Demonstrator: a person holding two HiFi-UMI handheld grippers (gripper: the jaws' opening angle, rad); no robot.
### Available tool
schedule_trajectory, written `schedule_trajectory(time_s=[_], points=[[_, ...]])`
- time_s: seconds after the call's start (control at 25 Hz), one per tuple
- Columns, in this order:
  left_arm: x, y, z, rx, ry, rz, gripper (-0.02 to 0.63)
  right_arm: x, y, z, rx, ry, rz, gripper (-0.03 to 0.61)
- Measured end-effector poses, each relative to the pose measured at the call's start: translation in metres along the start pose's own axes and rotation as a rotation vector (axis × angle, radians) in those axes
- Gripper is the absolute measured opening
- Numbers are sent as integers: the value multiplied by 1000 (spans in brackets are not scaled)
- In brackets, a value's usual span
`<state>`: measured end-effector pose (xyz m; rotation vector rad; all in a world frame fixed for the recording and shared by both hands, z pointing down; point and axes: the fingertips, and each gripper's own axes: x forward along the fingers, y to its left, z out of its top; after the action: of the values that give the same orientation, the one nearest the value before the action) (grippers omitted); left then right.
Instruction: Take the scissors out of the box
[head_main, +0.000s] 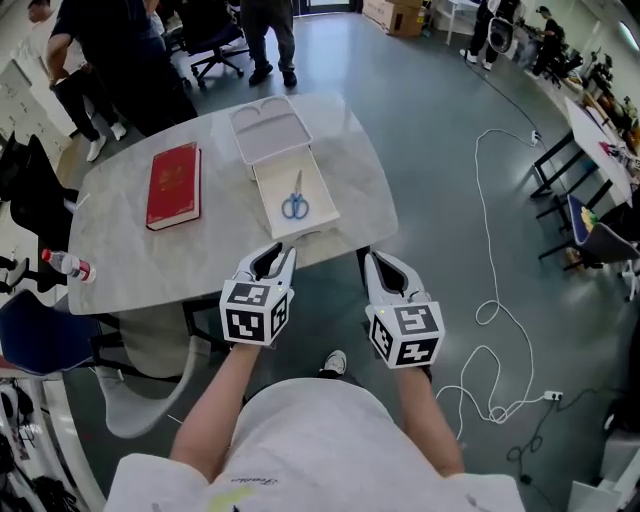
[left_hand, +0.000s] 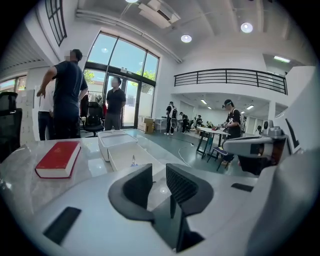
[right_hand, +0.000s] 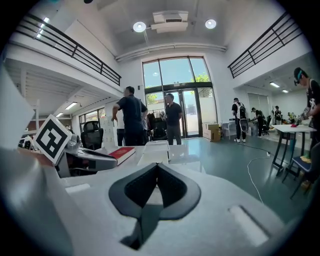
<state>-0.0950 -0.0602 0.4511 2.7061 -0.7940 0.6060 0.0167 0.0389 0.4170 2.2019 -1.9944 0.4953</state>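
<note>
Hovering at the near edge of the pale marble table (head_main: 120, 250), the white left gripper (head_main: 272, 258) holds its dark jaws apart and empty; the white right gripper (head_main: 385, 265) has its jaws closed together on nothing. Blue-handled scissors (head_main: 295, 203) lie inside the shallow white open box (head_main: 318, 190) by that edge, with a red hardcover book (head_main: 174, 185) to its left.

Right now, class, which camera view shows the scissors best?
The head view: it looks down on the scissors lying whole in the open box, blue handles nearest. The left gripper view catches only a sliver above the box wall; the right gripper view shows the box, not the scissors.
</note>
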Motion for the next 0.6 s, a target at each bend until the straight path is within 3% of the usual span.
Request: schedule_trajectory(time_s=[0.6], points=[[57, 17, 10, -8, 82, 82, 63, 37, -30, 16, -34, 2, 86, 5]])
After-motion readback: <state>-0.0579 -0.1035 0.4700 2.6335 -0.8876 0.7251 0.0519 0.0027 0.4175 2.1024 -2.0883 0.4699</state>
